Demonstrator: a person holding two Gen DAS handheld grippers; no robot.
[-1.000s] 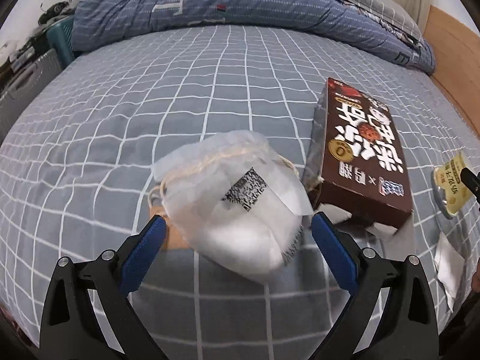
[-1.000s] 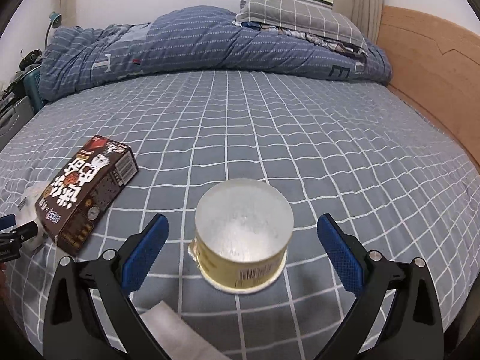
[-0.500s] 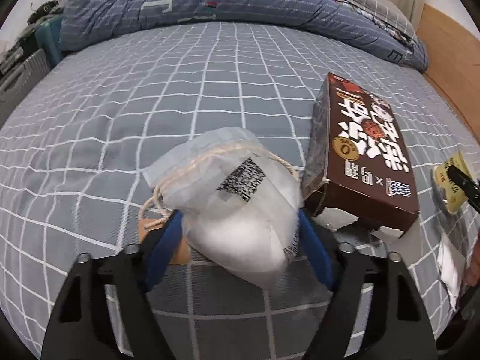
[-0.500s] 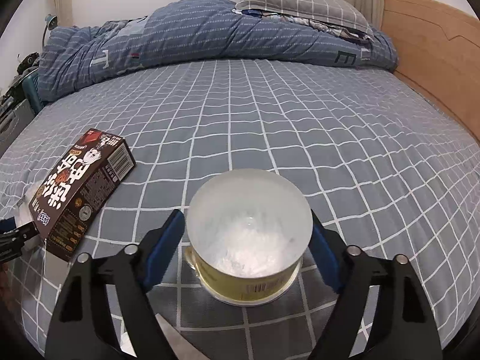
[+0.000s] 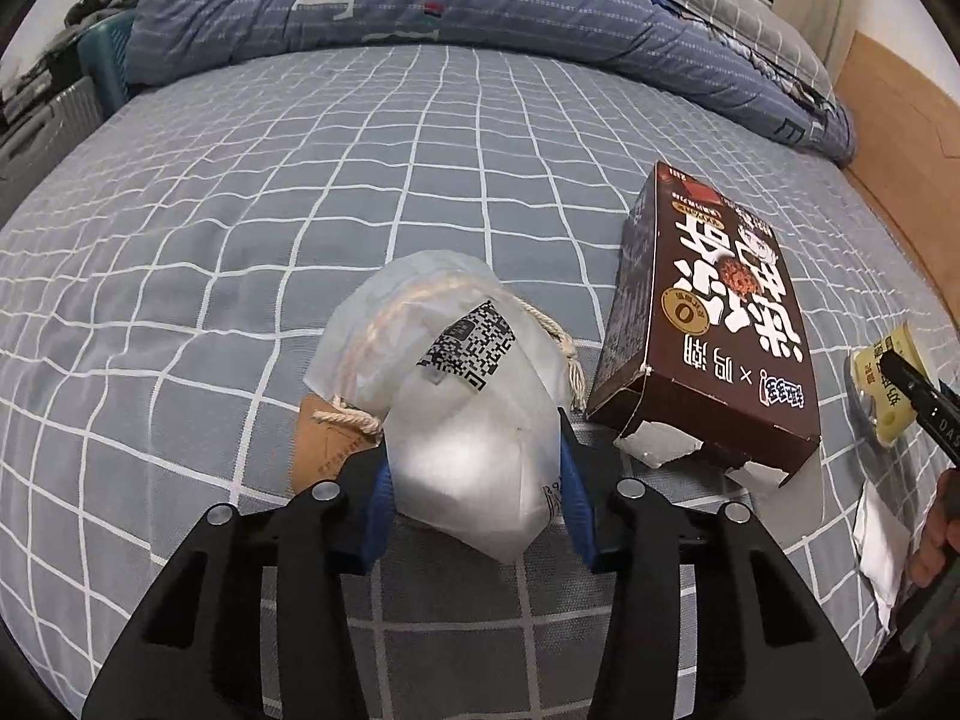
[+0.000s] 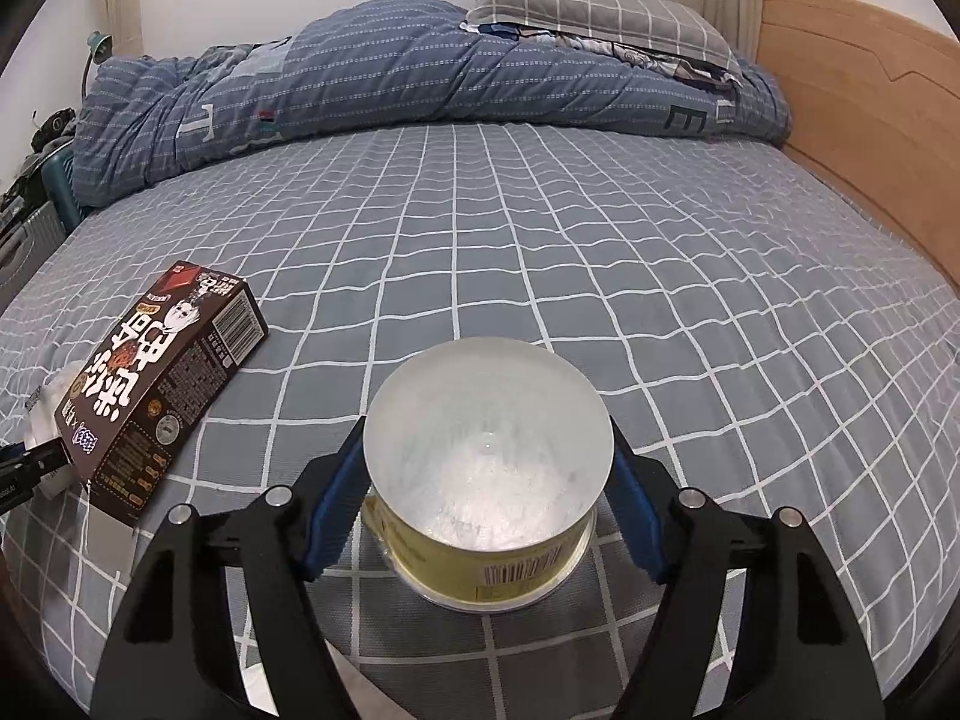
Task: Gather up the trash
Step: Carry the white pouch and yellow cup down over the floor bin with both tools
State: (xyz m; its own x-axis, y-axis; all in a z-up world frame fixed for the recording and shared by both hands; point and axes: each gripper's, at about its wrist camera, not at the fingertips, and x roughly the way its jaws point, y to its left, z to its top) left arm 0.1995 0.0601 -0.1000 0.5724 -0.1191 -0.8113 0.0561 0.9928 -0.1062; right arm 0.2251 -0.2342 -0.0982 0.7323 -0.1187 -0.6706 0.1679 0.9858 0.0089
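Observation:
My left gripper (image 5: pixel 474 480) is shut on a white drawstring bag (image 5: pixel 462 396) with a QR label, lying on the grey checked bed. A brown snack box (image 5: pixel 708 324) lies just right of the bag; it also shows in the right wrist view (image 6: pixel 162 384). My right gripper (image 6: pixel 486 510) is shut on an upturned yellow plastic cup (image 6: pixel 486 462) that stands on the bed. The cup and the right gripper's tip also show in the left wrist view (image 5: pixel 888 384). A brown paper scrap (image 5: pixel 324 444) lies under the bag.
White paper scraps lie by the box's torn end (image 5: pixel 654 444) and at the near right (image 5: pixel 876 540). A rolled blue duvet (image 6: pixel 420 78) and a pillow (image 6: pixel 600 6) lie at the far end. A wooden bed frame (image 6: pixel 870 114) runs along the right.
Both grippers have closed from wide open: the left on the white bag, the right on the yellow cup. Both moved slightly forward.

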